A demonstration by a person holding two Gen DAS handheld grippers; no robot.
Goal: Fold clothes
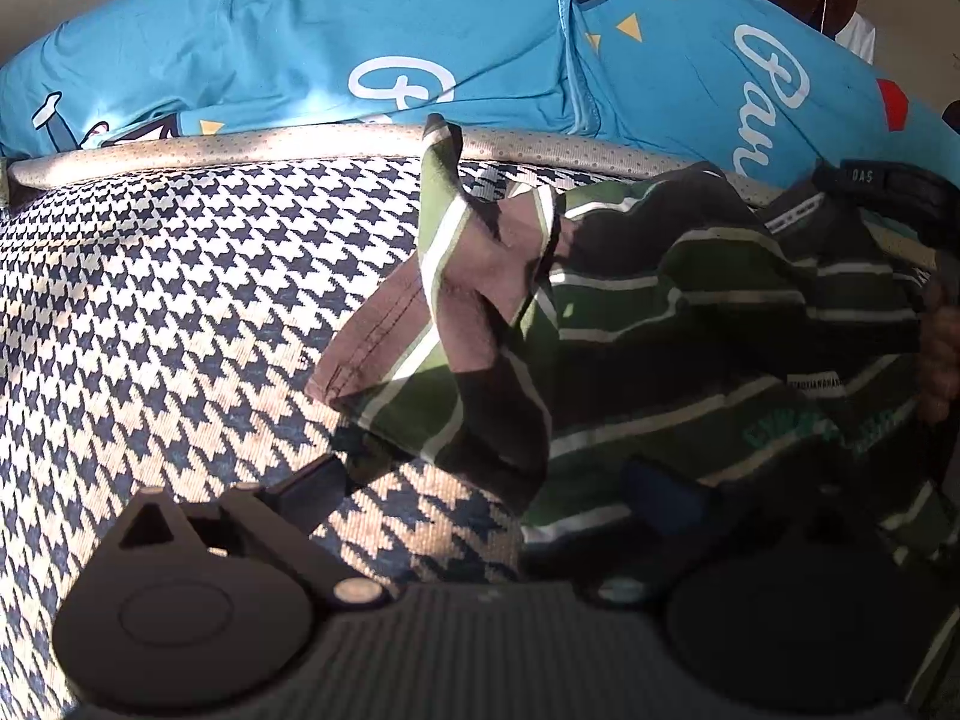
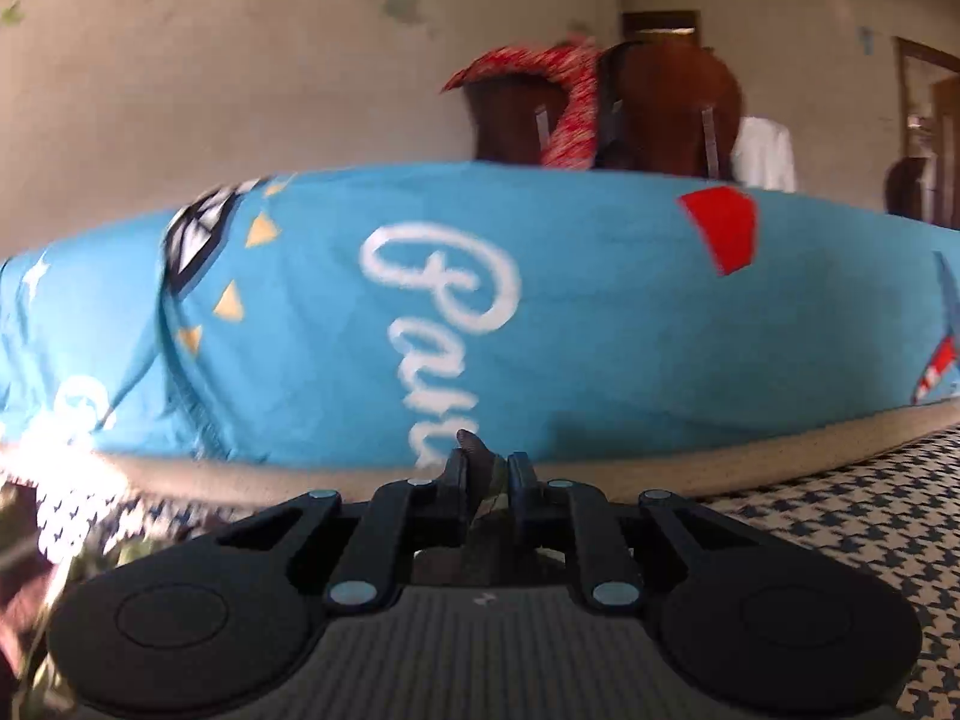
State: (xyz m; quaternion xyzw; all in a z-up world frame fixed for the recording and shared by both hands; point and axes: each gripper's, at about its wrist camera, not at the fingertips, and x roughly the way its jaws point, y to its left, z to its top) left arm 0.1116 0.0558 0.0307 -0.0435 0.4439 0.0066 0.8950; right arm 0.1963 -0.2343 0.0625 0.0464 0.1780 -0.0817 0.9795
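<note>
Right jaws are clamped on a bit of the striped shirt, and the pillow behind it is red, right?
Not quite. The pillow is blue with white lettering; red is only a small patch on it, as the right wrist view shows. The right gripper is indeed shut on the striped shirt.

A houndstooth cover in dark blue and cream spreads across the near surface, edged at its far side by a beige dotted piping. Beyond the piping lies a blue quilt printed with white script, yellow triangles and a red patch. Farther off, against a pale wall, stands dark brown wooden furniture draped with a red patterned cloth.
</note>
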